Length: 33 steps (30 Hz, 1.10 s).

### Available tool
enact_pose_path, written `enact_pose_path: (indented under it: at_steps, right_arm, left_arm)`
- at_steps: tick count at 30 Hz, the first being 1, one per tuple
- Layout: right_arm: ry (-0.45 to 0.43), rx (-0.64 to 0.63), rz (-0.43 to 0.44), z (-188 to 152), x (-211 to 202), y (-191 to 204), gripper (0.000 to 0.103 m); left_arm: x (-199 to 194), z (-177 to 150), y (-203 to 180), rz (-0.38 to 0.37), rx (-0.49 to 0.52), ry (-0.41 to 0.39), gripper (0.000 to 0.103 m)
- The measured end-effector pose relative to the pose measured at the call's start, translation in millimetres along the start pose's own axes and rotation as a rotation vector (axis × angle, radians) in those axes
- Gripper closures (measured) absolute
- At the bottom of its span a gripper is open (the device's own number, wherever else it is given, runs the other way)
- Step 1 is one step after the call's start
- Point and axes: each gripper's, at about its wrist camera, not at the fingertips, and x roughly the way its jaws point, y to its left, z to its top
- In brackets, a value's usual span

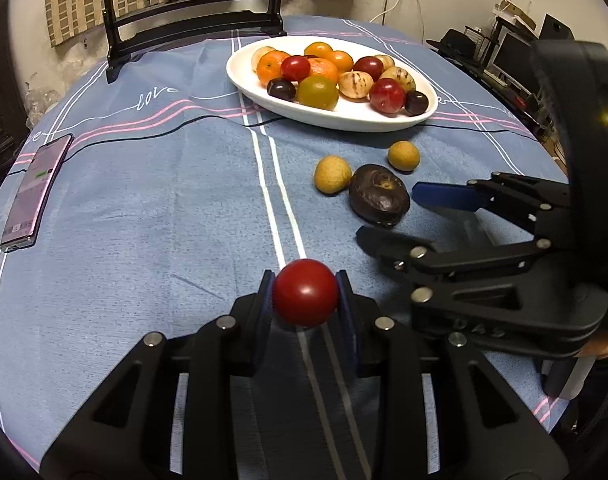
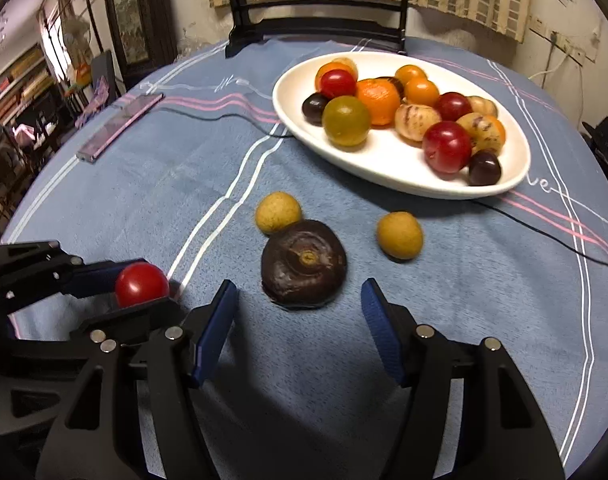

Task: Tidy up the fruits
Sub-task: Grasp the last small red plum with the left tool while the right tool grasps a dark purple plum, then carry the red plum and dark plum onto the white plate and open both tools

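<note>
On the table (image 1: 144,208), the white plate (image 1: 344,120) of fruit sits toward the far edge. Your right gripper (image 2: 298,320) is spread open just short of the dark brown fruit (image 2: 304,262). Your left gripper (image 1: 306,300) clamps the red fruit (image 1: 306,298) near the table's near edge.

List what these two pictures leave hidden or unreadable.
- Phone screen: too small and blurred to read in either view.
- Underside of the red fruit held in the left gripper: hidden in the left view by the fruit itself.
- Fruit at the back of the plate: partly covered by nearer fruit in both views.
- Round frame on the black stand: cut off by the top edge.
</note>
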Motion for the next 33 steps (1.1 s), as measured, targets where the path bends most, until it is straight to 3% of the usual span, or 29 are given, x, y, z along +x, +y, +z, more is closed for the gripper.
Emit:
enact_pose_path:
  at_steps: [3,5,18,27,33]
  right_arm:
    - [-0.001,0.003,0.005,3,3,1,0.045]
    - [-0.004,0.010,-0.014,5,4,0,0.057]
    - [-0.103,0.078,-0.017,5,-30,-27,0.059]
    - [-0.175,0.120,-0.042,25,-52,-57,0.059]
    - [-0.199,0.128,-0.062,49,-46,-68,0.059]
  left_arm:
    - [0,0,2,0.003,-0.007,0.000,0.072]
    - [2,0,4,0.005,-0.012,0.005,0.073]
    - [0,12,-1,0.024,0.024,-0.006,0.072]
    - [2,76,-9,0.046,0.022,-0.082,0.072]
    - [22,129,-7,0.072,-0.050,-0.097,0.072]
